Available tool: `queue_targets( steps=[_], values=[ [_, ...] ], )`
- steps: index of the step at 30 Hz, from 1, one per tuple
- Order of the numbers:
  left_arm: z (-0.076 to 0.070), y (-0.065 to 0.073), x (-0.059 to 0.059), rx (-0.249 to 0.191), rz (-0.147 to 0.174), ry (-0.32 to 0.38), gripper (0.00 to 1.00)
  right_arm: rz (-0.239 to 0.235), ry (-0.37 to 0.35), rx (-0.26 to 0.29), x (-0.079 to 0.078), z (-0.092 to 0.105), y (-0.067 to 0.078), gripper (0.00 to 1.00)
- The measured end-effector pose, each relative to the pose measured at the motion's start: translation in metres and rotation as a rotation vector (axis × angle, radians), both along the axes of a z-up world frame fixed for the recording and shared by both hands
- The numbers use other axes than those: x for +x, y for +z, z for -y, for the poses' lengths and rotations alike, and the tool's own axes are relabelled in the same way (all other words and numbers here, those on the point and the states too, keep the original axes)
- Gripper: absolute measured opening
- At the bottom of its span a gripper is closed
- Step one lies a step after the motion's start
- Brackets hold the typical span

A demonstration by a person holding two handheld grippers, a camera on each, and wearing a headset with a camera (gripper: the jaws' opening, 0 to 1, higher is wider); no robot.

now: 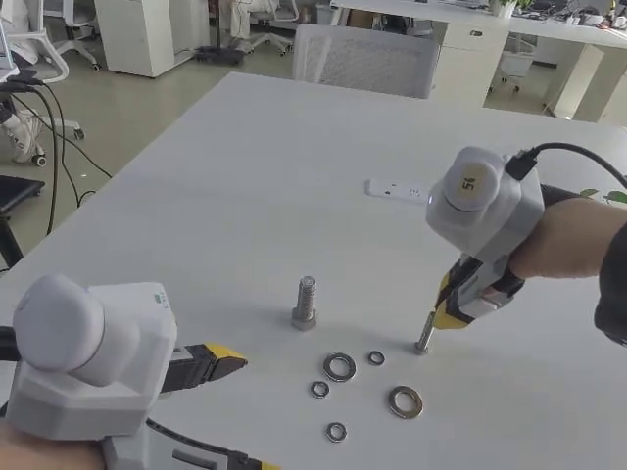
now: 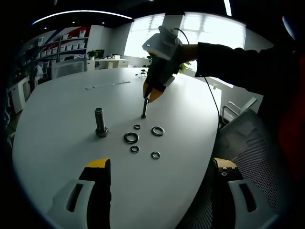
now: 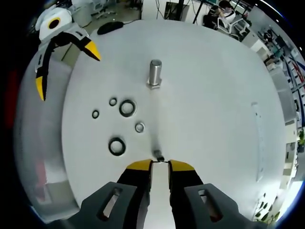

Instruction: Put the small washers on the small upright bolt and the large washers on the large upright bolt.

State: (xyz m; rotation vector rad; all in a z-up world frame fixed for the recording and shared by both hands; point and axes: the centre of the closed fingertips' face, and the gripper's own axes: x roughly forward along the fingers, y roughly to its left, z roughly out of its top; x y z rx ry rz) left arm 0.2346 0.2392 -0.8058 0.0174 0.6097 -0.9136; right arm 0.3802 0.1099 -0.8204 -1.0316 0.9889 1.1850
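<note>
The large bolt (image 1: pixel 305 302) (image 2: pixel 99 122) (image 3: pixel 155 73) stands upright on the white table. To its right stands the thin small bolt (image 1: pixel 424 338) (image 2: pixel 144 109) (image 3: pixel 158 155), and my right gripper (image 1: pixel 446 315) (image 2: pixel 152 94) (image 3: pixel 159 165) is shut on its top. Between the bolts lie two large washers (image 1: pixel 340 367) (image 1: pixel 405 401) and three small washers (image 1: pixel 376 358) (image 1: pixel 319 390) (image 1: pixel 336 432). My left gripper (image 1: pixel 245 411) (image 2: pixel 160 164) (image 3: pixel 66 52) hangs open at the near left, short of the washers, with nothing between its jaws.
A white power strip (image 1: pixel 397 190) (image 2: pixel 107 85) lies farther back on the table (image 1: pixel 245 176). A mesh chair (image 1: pixel 364 59) stands at the far edge. The table's edge runs close on the left, with floor, cables and chairs beyond it.
</note>
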Motion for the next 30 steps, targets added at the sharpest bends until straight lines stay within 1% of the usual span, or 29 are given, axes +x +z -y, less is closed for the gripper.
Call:
queue_targets(
  steps=[11, 21, 30],
  values=[
    [0.0004, 0.0002, 0.0011, -0.002, -0.001, 0.001, 0.87, 0.000, 0.004, -0.007, 0.0005, 0.0014, 0.0023, 0.14],
    [0.0013, -0.0006, -0.0010, -0.006, 0.000, -0.001, 0.86, 0.023, 0.037, -0.031, -0.0032, -0.0009, 0.0070, 0.14],
    [0.0017, 0.0016, -0.0008, -0.018, 0.008, 0.008, 0.86, 0.030, 0.091, -0.103, 0.0013, -0.0007, 0.0057, 0.14]
  ],
)
